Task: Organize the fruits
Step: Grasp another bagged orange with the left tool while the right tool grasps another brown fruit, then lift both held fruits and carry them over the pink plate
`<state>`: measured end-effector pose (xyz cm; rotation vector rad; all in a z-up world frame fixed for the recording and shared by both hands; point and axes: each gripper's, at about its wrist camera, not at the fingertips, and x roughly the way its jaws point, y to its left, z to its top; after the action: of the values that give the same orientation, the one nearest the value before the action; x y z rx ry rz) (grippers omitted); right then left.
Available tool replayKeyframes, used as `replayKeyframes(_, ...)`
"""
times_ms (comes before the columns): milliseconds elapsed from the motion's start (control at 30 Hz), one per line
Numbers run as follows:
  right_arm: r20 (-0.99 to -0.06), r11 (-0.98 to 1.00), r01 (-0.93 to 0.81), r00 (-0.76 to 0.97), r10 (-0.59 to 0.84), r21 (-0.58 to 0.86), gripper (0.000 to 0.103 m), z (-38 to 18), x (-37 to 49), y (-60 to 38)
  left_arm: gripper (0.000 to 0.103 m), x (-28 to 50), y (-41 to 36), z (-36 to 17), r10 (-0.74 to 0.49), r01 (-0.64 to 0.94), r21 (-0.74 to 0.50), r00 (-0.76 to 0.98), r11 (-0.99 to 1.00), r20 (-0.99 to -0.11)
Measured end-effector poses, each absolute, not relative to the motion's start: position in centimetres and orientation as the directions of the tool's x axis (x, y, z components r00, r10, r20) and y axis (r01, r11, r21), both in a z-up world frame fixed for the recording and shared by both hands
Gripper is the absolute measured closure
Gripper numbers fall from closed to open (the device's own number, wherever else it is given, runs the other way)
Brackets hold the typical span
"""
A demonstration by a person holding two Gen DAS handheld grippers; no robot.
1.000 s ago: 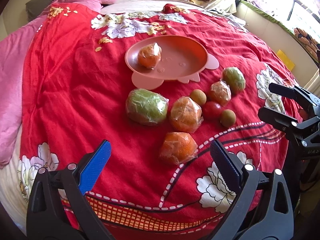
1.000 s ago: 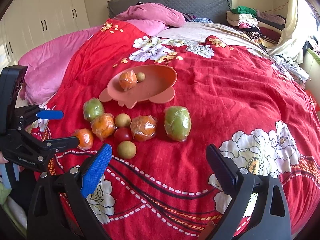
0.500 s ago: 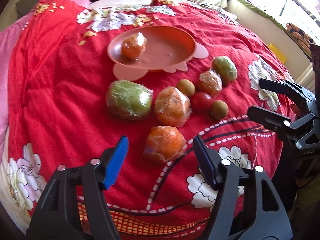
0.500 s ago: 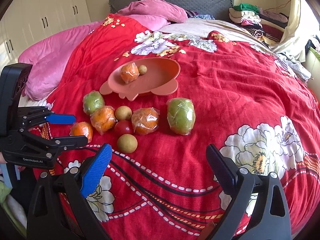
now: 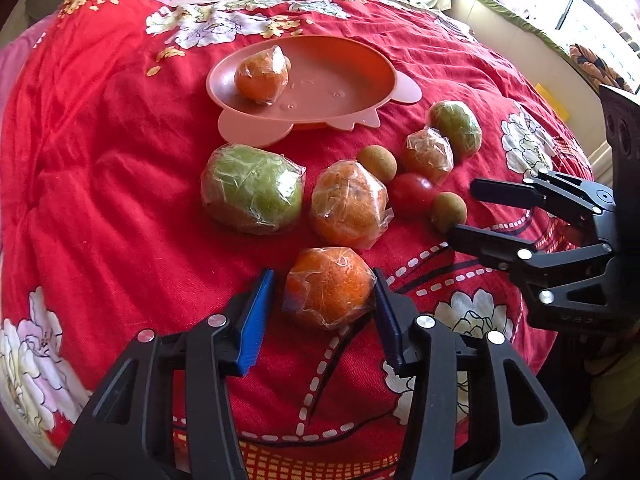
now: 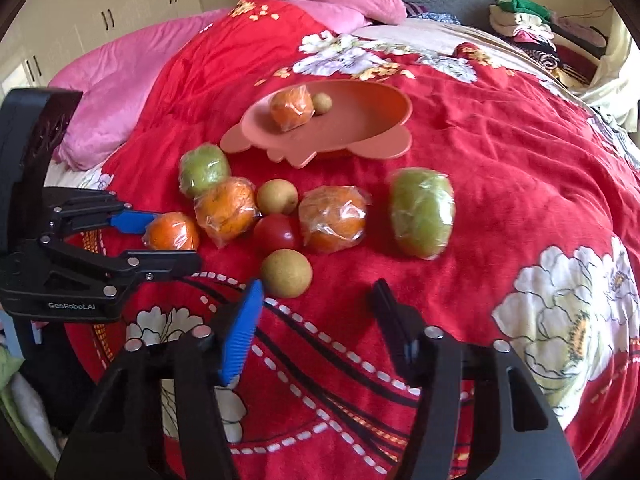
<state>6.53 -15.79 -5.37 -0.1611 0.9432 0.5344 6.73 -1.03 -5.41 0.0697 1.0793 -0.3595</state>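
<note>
The step in hand is picking up the nearest loose fruit for the plate. The left gripper is lowered around a plastic-wrapped orange that lies on the red floral bedspread; its jaws flank the fruit on both sides at a narrow spread, the right one at or against the wrap and the blue-padded left one just beside it, so the grip is not yet clearly made. The right wrist view shows the same thing from the side, with the orange sitting between the two jaws.

The salmon-pink, animal-shaped plate lies further up the bed and already carries another wrapped orange and, seen from the right wrist, a small tan round fruit. Loose fruit lies between plate and grippers: a large wrapped green fruit, a wrapped orange next to it, a red tomato, and two small brown round fruits, among others.

The right gripper hangs with its jaws wide and holding nothing, just short of the nearest small brown fruit.

Next, the left jaws need to pinch the orange gently, since the loose wrap may slip, then lift clear of the neighbouring orange and carry it up to a bare part of the plate.
</note>
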Motion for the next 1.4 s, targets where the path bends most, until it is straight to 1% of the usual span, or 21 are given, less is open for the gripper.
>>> replayKeyframes(33,-0.803,0.857,-0.505,0.469,0.369,0.098,0.054,-5.4,6.6,-15.7,0.064,6.8,-1.0,-5.5,-0.253,0.321,-0.118,0.419,0.94,-0.872)
replayKeyframes(100,-0.801,0.85,-0.516,0.463,0.381,0.105,0.064,-5.4,6.9,-15.3,0.064,6.8,-1.0,-5.5,-0.253,0.322,-0.117,0.42,0.939,-0.872)
replayKeyframes(167,-0.803,0.843,-0.528,0.456,0.384,0.103,0.067,-5.6,7.0,-14.9,0.064,6.9,-1.0,-5.6,-0.255,0.321,-0.121,0.419,0.939,-0.872)
replayKeyframes(300,-0.803,0.833,-0.545,0.452,0.388,0.095,0.077,-6.1,7.3,-14.1,0.065,6.8,-1.1,-5.6,-0.253,0.32,-0.119,0.42,0.94,-0.871)
replayKeyframes(333,-0.802,0.832,-0.546,0.452,0.39,0.098,0.078,-6.1,7.4,-14.1,0.065,6.8,-1.1,-5.6,-0.254,0.319,-0.12,0.42,0.94,-0.871)
replayKeyframes(467,-0.797,0.838,-0.532,0.45,0.403,0.123,0.078,-5.9,7.4,-14.7,0.069,6.9,-1.2,-5.6,-0.267,0.322,-0.133,0.418,0.937,-0.868)
replayKeyframes(1033,-0.769,0.89,-0.427,0.513,0.381,0.156,0.078,-3.9,7.5,-18.2,0.072,7.4,-1.0,-4.8,-0.301,0.329,-0.167,0.417,0.929,-0.858)
replayKeyframes(1400,-0.746,0.895,-0.417,0.544,0.384,0.156,0.078,-2.3,7.5,-19.0,0.072,7.6,-1.2,-3.2,-0.295,0.33,-0.152,0.442,0.932,-0.847)
